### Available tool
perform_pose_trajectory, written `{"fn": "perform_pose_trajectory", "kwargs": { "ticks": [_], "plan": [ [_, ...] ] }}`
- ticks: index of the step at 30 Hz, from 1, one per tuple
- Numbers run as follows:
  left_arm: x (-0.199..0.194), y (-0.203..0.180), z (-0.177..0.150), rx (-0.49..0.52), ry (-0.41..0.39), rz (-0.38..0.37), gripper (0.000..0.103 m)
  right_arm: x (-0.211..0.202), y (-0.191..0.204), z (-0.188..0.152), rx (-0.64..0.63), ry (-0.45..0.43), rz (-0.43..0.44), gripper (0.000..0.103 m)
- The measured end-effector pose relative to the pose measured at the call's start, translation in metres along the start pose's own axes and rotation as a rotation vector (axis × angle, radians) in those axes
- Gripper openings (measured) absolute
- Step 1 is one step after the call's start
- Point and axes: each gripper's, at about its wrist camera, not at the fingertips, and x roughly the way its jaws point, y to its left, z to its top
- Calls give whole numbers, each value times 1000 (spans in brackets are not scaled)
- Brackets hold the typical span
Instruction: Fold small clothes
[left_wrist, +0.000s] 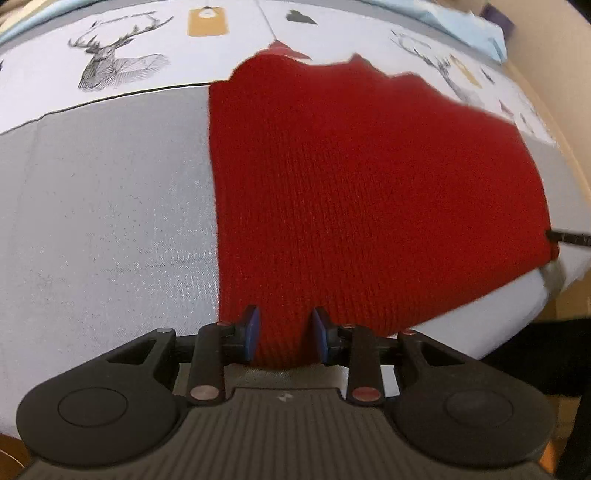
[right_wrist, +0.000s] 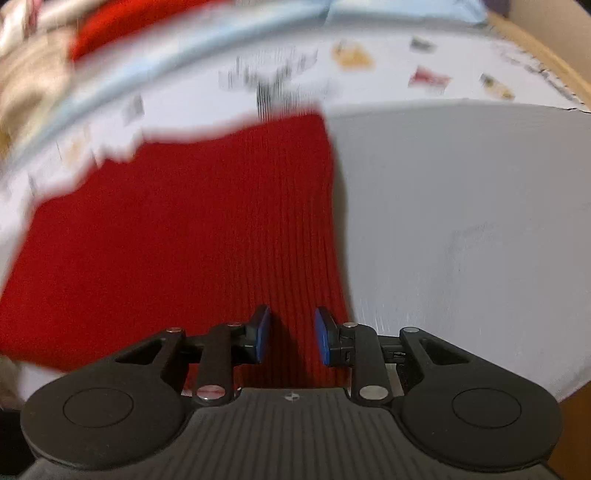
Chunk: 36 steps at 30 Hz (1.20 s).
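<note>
Both tongs, left (left_wrist: 284, 334) and right (right_wrist: 291, 334), straddle red knit garment (left_wrist: 369, 192) corners.

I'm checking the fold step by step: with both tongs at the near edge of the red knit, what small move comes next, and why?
Probably close both tongs: the left tongs and right tongs stand open, with the red knit's near hem lying between their pads, not yet pinched.

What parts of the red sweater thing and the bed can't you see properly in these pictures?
- Red knit garment: near edge hidden behind the left gripper in the left wrist view.
- Its far edge: blurred in the right wrist view.
- Deer print on the sheet: smeared there.
- Right gripper: hides the hem below.
</note>
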Motion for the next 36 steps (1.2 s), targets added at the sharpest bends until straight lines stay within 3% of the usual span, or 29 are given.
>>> {"fn": "perform_pose_trajectory", "kwargs": {
  "ticks": [3, 6, 10, 18, 22, 27, 31, 34, 36],
  "plan": [
    [-11, -1, 3, -31, -53, -31, 35, -12, 12, 4, -61, -61, -25, 28],
    [-18, -3, 6, -14, -83, -30, 35, -23, 13, 2, -67, -103, 4, 29],
    [-3, -17, 3, 46, -28, 34, 35, -4, 16, 6, -88, -27, -48, 30],
    [-2, -21, 5, 54, -34, 60, 36, -15, 21, 5, -97, -77, -50, 31],
    [-5, -26, 6, 57, -42, 60, 36, -19, 16, 8, -80, -101, -50, 33],
    [-13, -53, 4, 117, -82, -15, 36, 0, 15, 4, -100, -2, -118, 40],
    [11, -63, 3, 177, -4, 28, 34, -8, 14, 8, -74, -56, -110, 40],
    [6, -61, 7, 150, -17, 16, 34, 0, 13, 5, -64, 0, -127, 40],
    [-7, -54, 10, 114, -68, 3, 34, -6, 15, 6, -65, -36, -133, 40]
  ]
}}
